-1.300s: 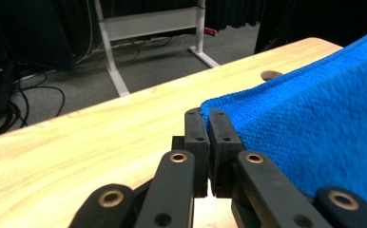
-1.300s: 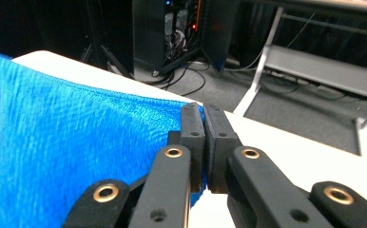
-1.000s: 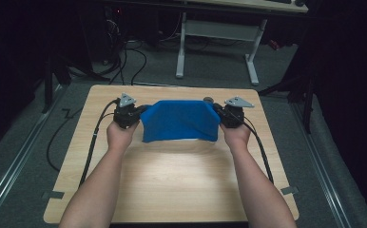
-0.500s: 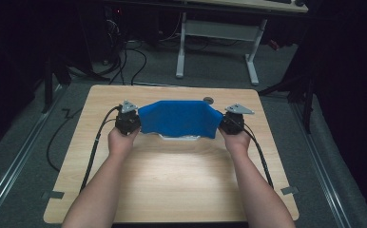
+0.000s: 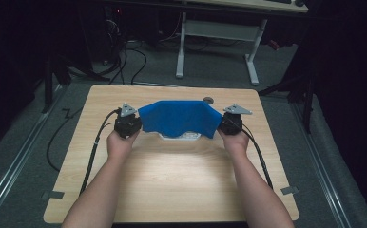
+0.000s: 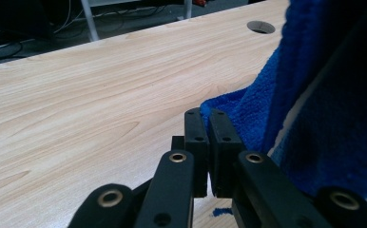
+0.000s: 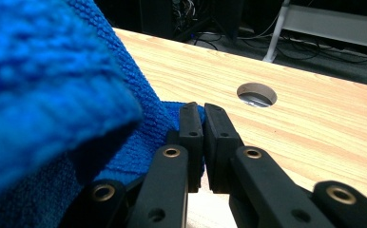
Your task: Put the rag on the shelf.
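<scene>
A blue towel (image 5: 179, 118) hangs stretched between my two grippers above the wooden table (image 5: 172, 171). My left gripper (image 5: 135, 124) holds the towel's left end and my right gripper (image 5: 221, 125) its right end. In the left gripper view the jaws are pressed together at the gripper (image 6: 209, 118), with the towel (image 6: 314, 95) rising on the right. The right gripper view has my gripper (image 7: 197, 110) shut, with the towel (image 7: 53, 95) bunched at the left. Something white (image 5: 179, 137) lies on the table under the towel, mostly hidden.
A round cable hole (image 5: 208, 100) sits in the table behind the towel, also seen as the hole (image 7: 256, 94). Cables (image 5: 96, 147) trail from both grippers over the table. Beyond the far edge stand a desk frame (image 5: 219, 33) and floor cables.
Both grippers have moved toward me and slightly apart, carrying the towel. The towel now hangs shallower and wider, uncovering the white thing beneath.
</scene>
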Tool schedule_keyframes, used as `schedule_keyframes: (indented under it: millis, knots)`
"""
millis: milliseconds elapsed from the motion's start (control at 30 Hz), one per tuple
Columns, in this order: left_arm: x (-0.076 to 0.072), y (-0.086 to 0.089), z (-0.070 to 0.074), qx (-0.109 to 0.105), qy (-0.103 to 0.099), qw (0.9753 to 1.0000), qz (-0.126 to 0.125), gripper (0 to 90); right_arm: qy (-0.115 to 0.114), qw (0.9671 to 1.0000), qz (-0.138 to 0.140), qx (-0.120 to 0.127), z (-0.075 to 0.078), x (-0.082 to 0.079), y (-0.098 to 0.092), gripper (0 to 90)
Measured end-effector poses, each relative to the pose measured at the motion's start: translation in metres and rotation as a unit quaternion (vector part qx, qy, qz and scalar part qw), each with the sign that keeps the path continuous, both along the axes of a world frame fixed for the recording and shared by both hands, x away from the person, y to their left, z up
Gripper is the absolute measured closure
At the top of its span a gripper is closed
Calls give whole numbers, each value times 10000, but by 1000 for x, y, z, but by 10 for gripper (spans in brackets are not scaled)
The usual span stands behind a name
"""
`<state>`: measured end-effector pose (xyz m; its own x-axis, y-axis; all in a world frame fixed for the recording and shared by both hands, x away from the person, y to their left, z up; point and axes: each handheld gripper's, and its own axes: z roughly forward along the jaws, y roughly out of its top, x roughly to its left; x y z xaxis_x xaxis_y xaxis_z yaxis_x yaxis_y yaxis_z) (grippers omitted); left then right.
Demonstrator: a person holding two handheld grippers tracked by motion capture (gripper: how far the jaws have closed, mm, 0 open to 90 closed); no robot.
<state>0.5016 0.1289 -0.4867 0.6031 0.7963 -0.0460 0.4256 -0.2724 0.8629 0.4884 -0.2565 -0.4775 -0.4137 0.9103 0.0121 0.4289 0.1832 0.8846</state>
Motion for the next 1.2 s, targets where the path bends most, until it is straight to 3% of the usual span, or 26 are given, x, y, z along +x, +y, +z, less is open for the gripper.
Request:
schedule_keyframes:
  millis: [100, 200, 367, 500, 667, 800, 900, 1067, 1200]
  knots:
    - [-2, 2, -2, -39, 18, 10000, 14, 877, 19, 10000, 5, -4, 0, 0, 0, 847]
    - [-4, 3, -3, -57, 9, 10000, 32, 871, 18, 10000, -39, -25, 1, -1, -1, 757]
    - [-8, 5, -1, -102, 23, 9999, 80, 816, 71, 9997, -215, -7, 4, -4, -7, 686]
    - [-12, 10, 2, -65, -32, 9998, 183, 727, 1, 9994, -330, 110, 5, -9, -15, 671]
    - [-18, 19, 7, -164, -138, 9991, 365, 630, 56, 9991, -422, 14, 5, -15, -22, 659]
    - [-23, 26, 9, -60, -144, 9989, 434, 618, -1, 9991, -430, -26, 10, -20, -26, 646]
    - [-27, 32, 9, -124, -130, 9986, 507, 612, -113, 9989, -457, -22, 13, -25, -29, 641]
    - [-34, 40, 9, -96, -84, 9985, 525, 602, -80, 9988, -483, -11, 14, -32, -34, 623]
    - [-41, 44, 8, -133, -162, 9984, 527, 598, -120, 9988, -461, -89, 17, -37, -35, 615]
